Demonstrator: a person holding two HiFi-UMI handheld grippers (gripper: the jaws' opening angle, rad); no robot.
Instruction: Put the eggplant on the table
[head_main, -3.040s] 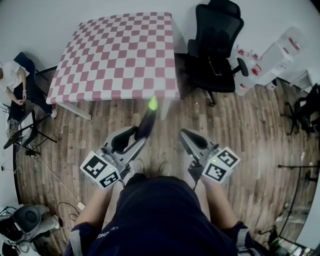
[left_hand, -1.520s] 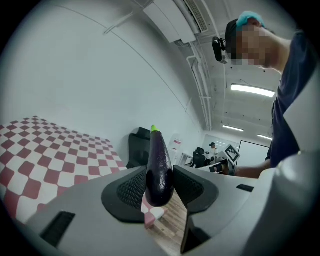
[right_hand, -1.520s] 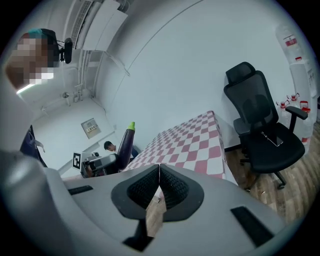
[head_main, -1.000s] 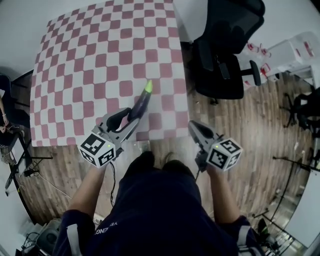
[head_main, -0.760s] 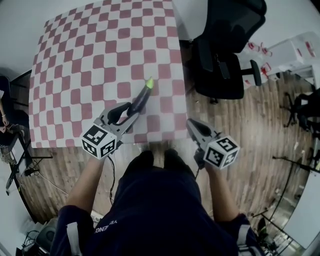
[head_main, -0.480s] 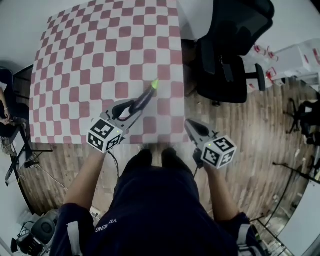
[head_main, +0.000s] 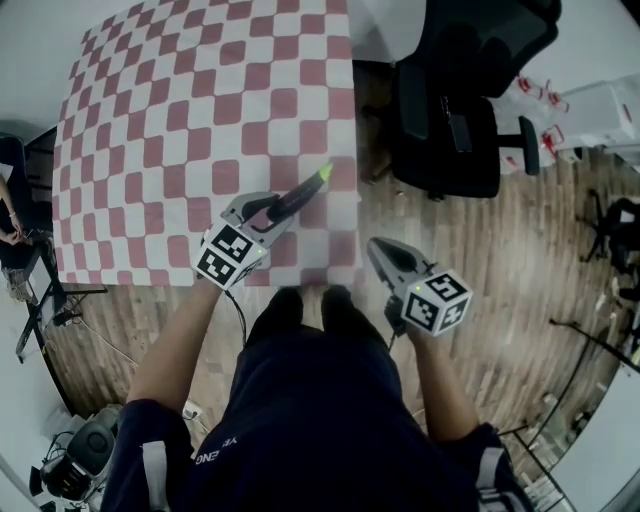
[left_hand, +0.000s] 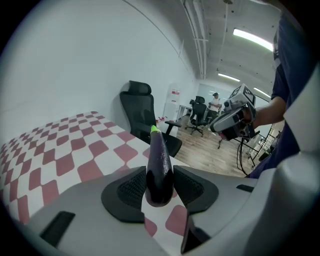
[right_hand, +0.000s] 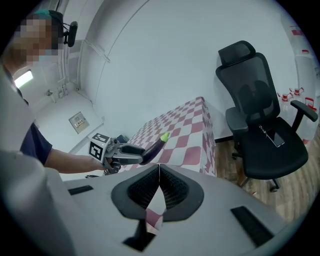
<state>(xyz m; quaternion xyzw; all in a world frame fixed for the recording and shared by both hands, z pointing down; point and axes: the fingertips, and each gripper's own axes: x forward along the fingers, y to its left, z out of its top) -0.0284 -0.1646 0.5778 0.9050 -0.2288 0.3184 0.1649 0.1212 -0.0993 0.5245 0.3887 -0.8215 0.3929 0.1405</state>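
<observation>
My left gripper (head_main: 272, 207) is shut on a dark purple eggplant (head_main: 296, 194) with a green tip, held over the near right part of the red-and-white checked table (head_main: 180, 110). In the left gripper view the eggplant (left_hand: 159, 162) sticks out from between the black pads (left_hand: 131, 189), its green tip pointing toward the table's far corner. My right gripper (head_main: 385, 256) hangs over the wooden floor, right of the table's near corner, with its pads (right_hand: 171, 191) closed together and nothing between them. The right gripper view shows the left gripper (right_hand: 131, 152) and eggplant (right_hand: 154, 146) from the side.
A black office chair (head_main: 460, 100) stands just right of the table. White boxes (head_main: 585, 100) sit at the far right on the wooden floor (head_main: 520, 260). A seated person (head_main: 8, 215) is at the left edge. Cables and gear (head_main: 70, 460) lie at the lower left.
My left gripper has dropped lower with the eggplant and tilted further down over the table's near right part. The right gripper has sunk slightly and stays shut.
</observation>
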